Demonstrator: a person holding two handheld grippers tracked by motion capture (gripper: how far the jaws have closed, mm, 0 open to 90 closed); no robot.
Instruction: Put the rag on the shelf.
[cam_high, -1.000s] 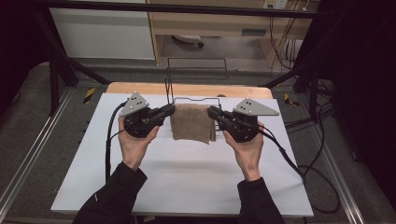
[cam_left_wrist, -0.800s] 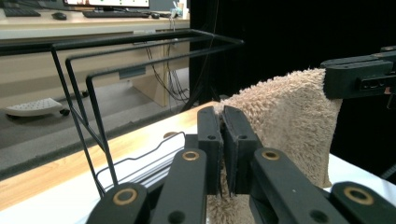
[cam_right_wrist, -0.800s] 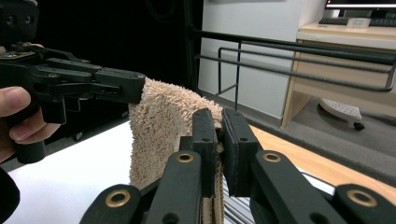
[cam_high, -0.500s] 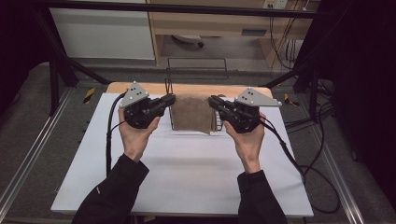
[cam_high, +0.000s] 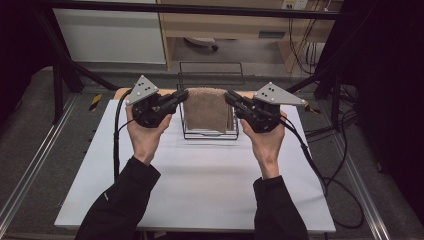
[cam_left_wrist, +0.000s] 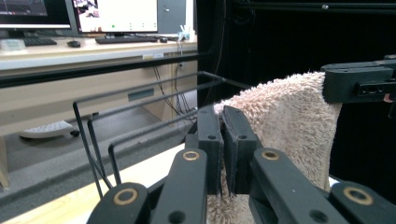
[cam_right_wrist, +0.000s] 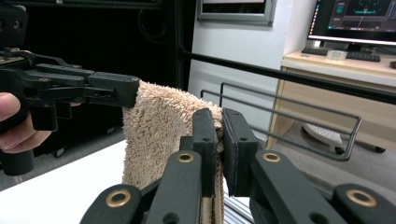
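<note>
A white, matte counter (cam_high: 200, 185) with a pale wooden strip along its far edge stands on a grey floor, framed by dark metal rails; beyond it at 12 o'clock sit a light wooden desk (cam_high: 235, 22) and a white cabinet (cam_high: 110, 35), and black curtains close off the 3 o'clock side, where loose cables (cam_high: 340, 200) coil on the floor. In the gripper views, monitors and a keyboard rest on that desk. At the counter's 12 o'clock end stands a thin black wire rack (cam_high: 210, 132), its rods bent into open rectangular loops. A tan terry towel (cam_high: 207, 107), thick and nubbly, hangs in front of the rack as a flat rectangle, stretched between the two tools above the counter. The left gripper (cam_high: 181, 96), at 9 o'clock of the towel, has its black fingers pinched tight on the cloth's upper corner; the right gripper (cam_high: 231, 97), at 3 o'clock, clamps the opposite upper corner the same way. Each carries a grey triangular plate on top.
</note>
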